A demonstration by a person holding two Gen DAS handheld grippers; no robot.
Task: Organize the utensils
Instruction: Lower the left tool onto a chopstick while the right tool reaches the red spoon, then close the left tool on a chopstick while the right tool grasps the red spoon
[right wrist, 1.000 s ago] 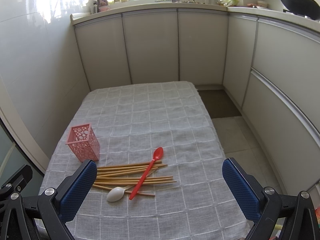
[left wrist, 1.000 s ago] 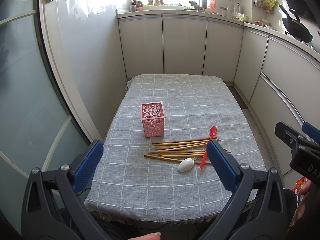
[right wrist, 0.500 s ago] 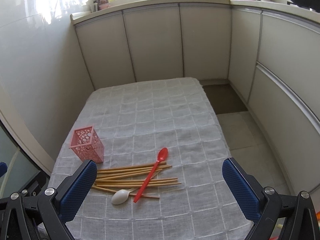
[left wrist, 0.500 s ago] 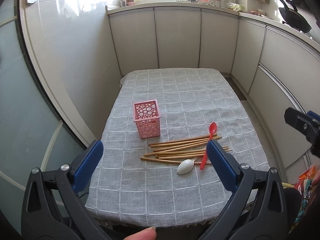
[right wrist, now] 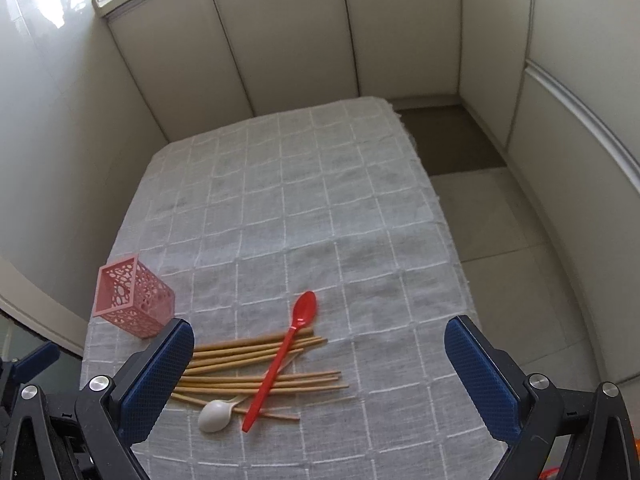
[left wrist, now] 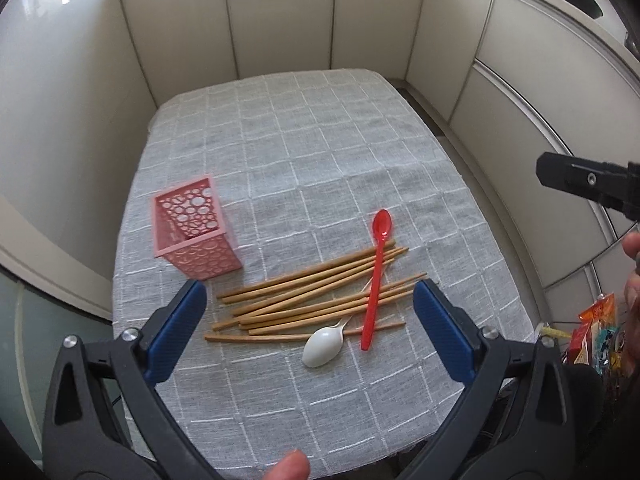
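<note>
A pink perforated holder stands upright on the grey checked tablecloth, left of a loose pile of several wooden chopsticks. A long red spoon lies across the pile. A white spoon rests at its near edge, handle under the sticks. My left gripper hangs open above the near side of the pile, holding nothing. My right gripper is open over the pile's right end, also holding nothing; its black body shows at the right in the left wrist view.
Cream cabinet fronts curve around the far and right sides of the table. Tiled floor lies beyond the table's right edge. Colourful packets sit low at the right. A person's fingertip shows at the bottom edge.
Both grippers have tilted down and moved closer to the utensil pile, so the counter top and window have left the views. The objects on the table have not moved.
</note>
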